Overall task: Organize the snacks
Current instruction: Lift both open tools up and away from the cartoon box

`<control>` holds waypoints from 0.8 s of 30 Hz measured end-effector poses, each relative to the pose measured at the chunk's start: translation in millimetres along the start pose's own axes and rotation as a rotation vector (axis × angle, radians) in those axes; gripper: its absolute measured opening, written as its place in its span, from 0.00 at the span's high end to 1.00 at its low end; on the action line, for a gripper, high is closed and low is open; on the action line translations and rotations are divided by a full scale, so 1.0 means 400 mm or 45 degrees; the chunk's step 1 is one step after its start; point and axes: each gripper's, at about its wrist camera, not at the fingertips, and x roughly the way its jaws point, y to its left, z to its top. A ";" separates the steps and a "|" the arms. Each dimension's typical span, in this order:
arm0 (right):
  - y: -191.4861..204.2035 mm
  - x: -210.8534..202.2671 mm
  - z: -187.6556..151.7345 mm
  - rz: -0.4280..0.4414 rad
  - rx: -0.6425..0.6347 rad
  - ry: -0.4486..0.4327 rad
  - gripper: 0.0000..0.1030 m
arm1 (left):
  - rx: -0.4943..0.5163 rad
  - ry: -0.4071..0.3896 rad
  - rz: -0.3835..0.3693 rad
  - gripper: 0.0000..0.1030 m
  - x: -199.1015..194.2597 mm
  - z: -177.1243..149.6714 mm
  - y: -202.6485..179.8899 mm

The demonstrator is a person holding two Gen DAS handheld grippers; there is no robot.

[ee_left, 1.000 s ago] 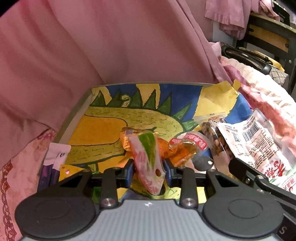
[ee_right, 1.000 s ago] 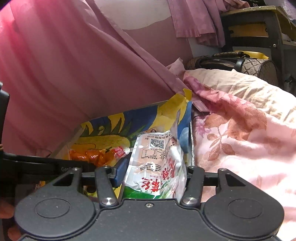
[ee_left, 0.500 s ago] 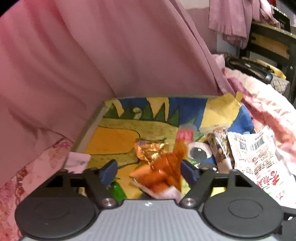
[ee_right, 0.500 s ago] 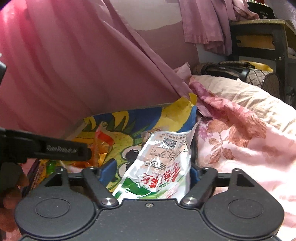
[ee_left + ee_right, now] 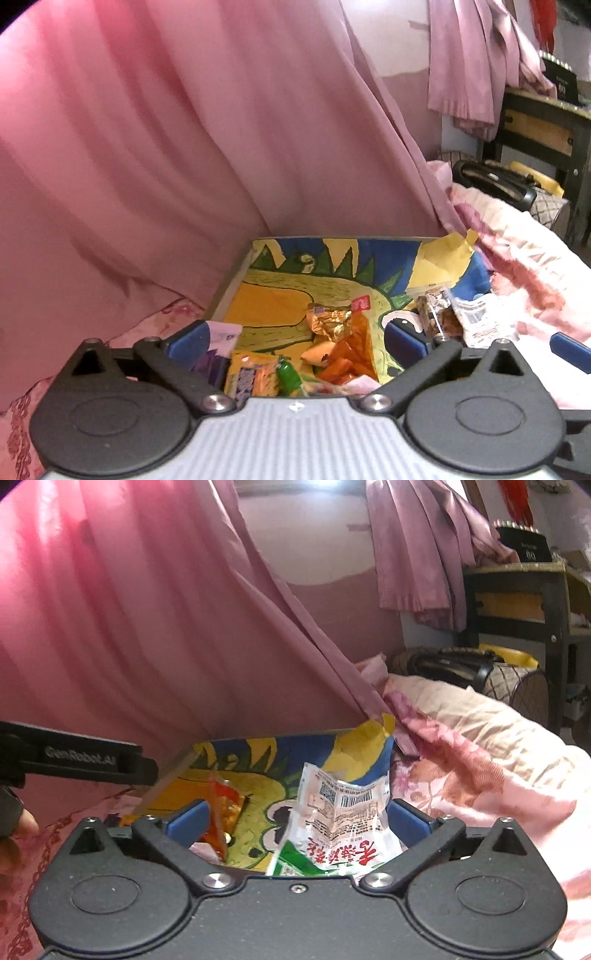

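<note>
1. Left wrist view: the left gripper (image 5: pixel 295 341) hangs over the near end of the painted tray (image 5: pixel 266 299), its blue-padded jaws spread wide with nothing between them.
2. On the tray, just beyond the jaw gap, lies an orange snack packet (image 5: pixel 341 347) with a crumpled gold foil top; nearer the camera than that packet sit a yellow-and-purple wrapper (image 5: pixel 251 376) and a small green wrapped piece (image 5: pixel 290 376), all resting loose.
3. At the tray's right edge a clear bag of brown snacks (image 5: pixel 432 310) lies beside a white barcode-printed bag (image 5: pixel 476 321). A blue pad of the right gripper (image 5: pixel 570 350) shows beyond that edge, over the pink floral quilt (image 5: pixel 524 280).
4. A pink curtain (image 5: pixel 184 129) hangs behind the tray's far rim.
5. Right wrist view: the right gripper (image 5: pixel 295 821) also stands released, jaws apart. The white bag (image 5: pixel 340 819), with red characters and a green patch, lies in the gap on the tray's right side (image 5: pixel 258 753); I cannot tell whether either pad touches it.
6. Left of the white bag, the orange packet (image 5: pixel 221 808) stands tilted on the tray. The left gripper's black arm (image 5: pixel 74 760) crosses above the tray's left edge.
</note>
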 end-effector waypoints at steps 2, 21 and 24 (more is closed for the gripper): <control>0.008 -0.008 -0.001 0.001 -0.017 0.003 0.01 | -0.007 -0.004 0.006 0.01 -0.024 -0.002 0.010; 0.107 -0.228 -0.074 -0.021 -0.084 -0.070 0.01 | -0.065 -0.092 0.002 0.00 -0.263 -0.146 0.117; 0.122 -0.291 -0.096 -0.025 -0.086 -0.102 0.01 | -0.090 -0.114 -0.005 0.00 -0.302 -0.186 0.147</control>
